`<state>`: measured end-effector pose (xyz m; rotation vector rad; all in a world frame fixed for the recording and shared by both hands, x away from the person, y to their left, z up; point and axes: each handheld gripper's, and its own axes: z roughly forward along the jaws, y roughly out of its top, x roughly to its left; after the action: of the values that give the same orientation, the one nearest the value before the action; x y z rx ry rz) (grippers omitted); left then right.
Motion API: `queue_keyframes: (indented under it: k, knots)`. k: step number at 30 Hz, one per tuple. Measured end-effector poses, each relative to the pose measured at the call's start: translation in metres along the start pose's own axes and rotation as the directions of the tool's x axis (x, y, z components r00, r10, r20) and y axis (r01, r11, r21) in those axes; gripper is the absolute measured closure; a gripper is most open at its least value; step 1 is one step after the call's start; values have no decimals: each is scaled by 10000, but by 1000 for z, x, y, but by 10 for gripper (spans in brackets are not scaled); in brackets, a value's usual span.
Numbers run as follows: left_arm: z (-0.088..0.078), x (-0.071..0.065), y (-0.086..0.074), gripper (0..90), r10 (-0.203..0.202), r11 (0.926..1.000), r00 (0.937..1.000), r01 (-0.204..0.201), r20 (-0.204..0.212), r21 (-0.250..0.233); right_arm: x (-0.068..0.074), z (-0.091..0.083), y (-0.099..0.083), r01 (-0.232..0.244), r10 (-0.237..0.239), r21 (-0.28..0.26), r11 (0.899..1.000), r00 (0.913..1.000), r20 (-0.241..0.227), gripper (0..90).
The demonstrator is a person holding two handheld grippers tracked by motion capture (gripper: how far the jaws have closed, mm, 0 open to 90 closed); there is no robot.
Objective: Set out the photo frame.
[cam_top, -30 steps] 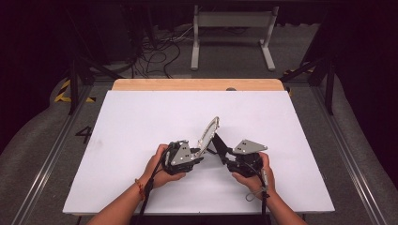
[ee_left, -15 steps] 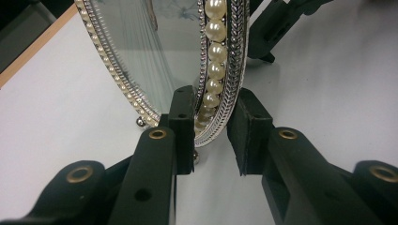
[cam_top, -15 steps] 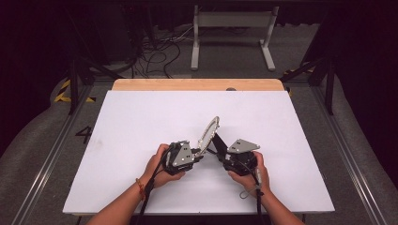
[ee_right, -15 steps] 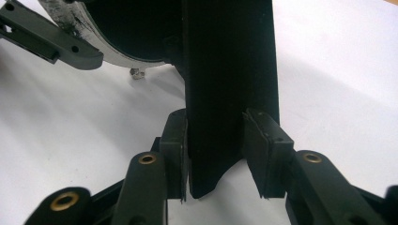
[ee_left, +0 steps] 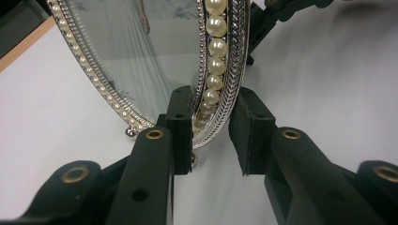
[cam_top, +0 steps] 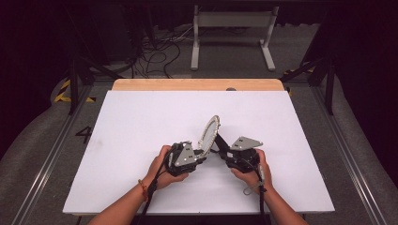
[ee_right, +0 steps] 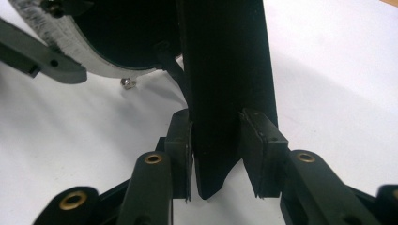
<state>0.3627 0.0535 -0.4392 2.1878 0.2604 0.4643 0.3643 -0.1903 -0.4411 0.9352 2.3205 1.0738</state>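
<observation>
An oval picture frame with a pearl-trimmed silver rim stands tilted on the white table. Its black back stand props it from behind. My left gripper has just been closing, and its pads now sit on the frame's lower rim, one on the glass side and one on the outer edge. My right gripper has also just been closing and is shut on the stand near its pointed tip. The frame's dark back shows in the right gripper view.
A small silver ball foot of the frame rests on the table. A wooden strip borders the table's far edge. Beyond it are cables and a white metal stand on the floor. Metal rails run along both sides of the table.
The right hand has edged slightly left, toward the back of the frame. The left hand and the frame have stayed where they were.
</observation>
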Motion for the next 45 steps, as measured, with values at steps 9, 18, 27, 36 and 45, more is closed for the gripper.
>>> queue_keyframes:
  k: [9,18,27,36,45]
  knots:
    - [-4,4,-2,682,-127,9997,9986,137,507,-186,-5,-1,2,-399,392,-329,9987,9990,-195,521]
    - [-25,24,-15,655,-522,9986,9954,514,798,120,-3,6,11,-523,514,-423,9977,9984,-222,472]
    - [-25,39,-19,900,-1219,9925,9921,1216,309,124,4,-18,6,54,-83,-654,9978,9990,-443,646]
    - [1,78,-23,880,-2855,9584,9583,2855,-143,-7,8,-32,6,268,-350,-884,9957,9952,-916,900]
    - [31,91,-21,898,-3193,9468,9477,3192,-39,406,17,-13,2,563,-604,-442,9974,9932,-994,900]
